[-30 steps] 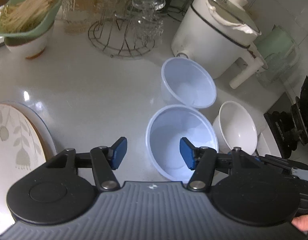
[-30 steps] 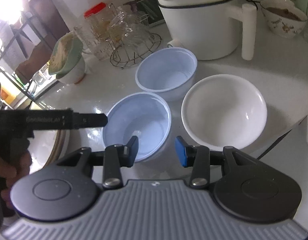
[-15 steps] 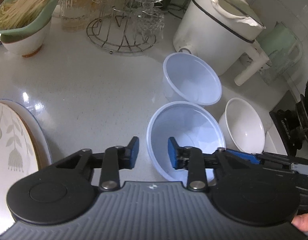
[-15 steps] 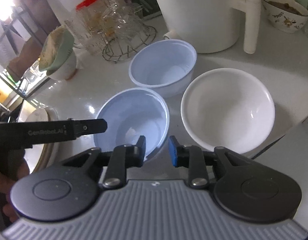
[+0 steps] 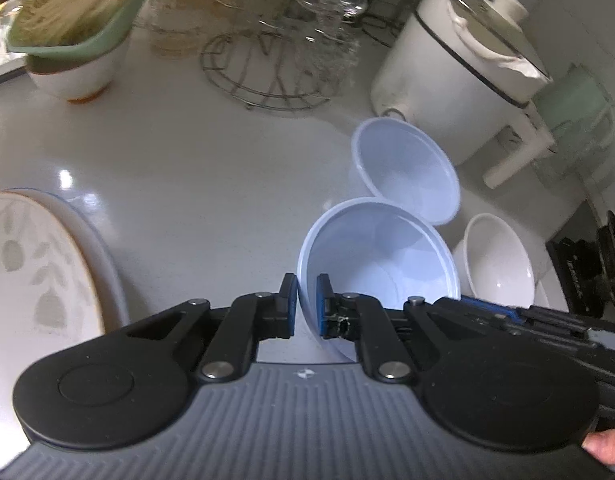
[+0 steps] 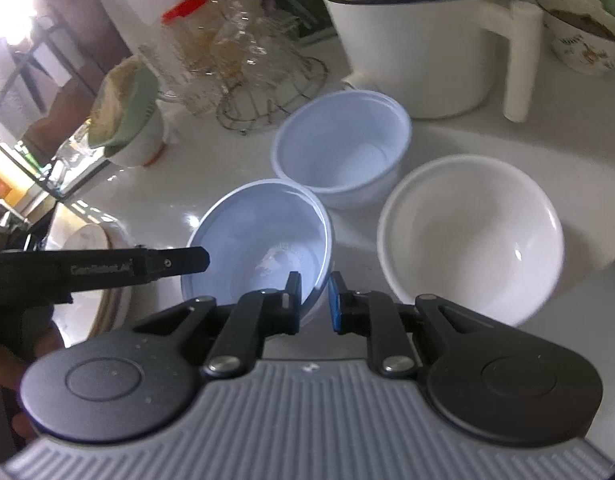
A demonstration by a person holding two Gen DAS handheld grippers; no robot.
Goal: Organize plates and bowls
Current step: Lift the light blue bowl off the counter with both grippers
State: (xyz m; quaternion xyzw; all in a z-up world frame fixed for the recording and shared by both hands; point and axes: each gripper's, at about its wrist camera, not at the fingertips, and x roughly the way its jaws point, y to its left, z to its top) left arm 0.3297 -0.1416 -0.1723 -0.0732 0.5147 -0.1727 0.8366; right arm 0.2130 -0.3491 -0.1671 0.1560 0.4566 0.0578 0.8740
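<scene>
Left claw (image 5: 306,304): nearly closed, its two blue pads clamped on the rim wall of the near pale-blue plastic bowl (image 5: 381,256), one pad outside and one inside; bowl tilted, mouth turned toward the upper left of the left wrist frame, at centre right of that frame. Right claw (image 6: 314,300): narrowed to a small gap, straddling the same bowl's rim (image 6: 267,240) at lower centre of the right wrist frame; left finger inside the bowl, right blue pad just outside the wall; whether the pads press the wall cannot be told. Second pale-blue plastic bowl (image 5: 407,170): beyond the first, just beside it, upright on the white table (image 5: 187,168). White ceramic bowl (image 6: 469,236): right of centre in the right wrist frame, near the gripped bowl, upright, apart from both claws. Leaf-patterned plate (image 5: 31,276): left edge of the left wrist frame, on top of a larger plate. White electric cooker with side handle (image 5: 459,92): upper right, behind the bowls. Wire rack with glassware (image 5: 283,68): upper centre. Green-rimmed bowl of dry noodles (image 5: 73,36): upper left. Small patterned bowl (image 6: 583,36): upper right of the right wrist frame.
</scene>
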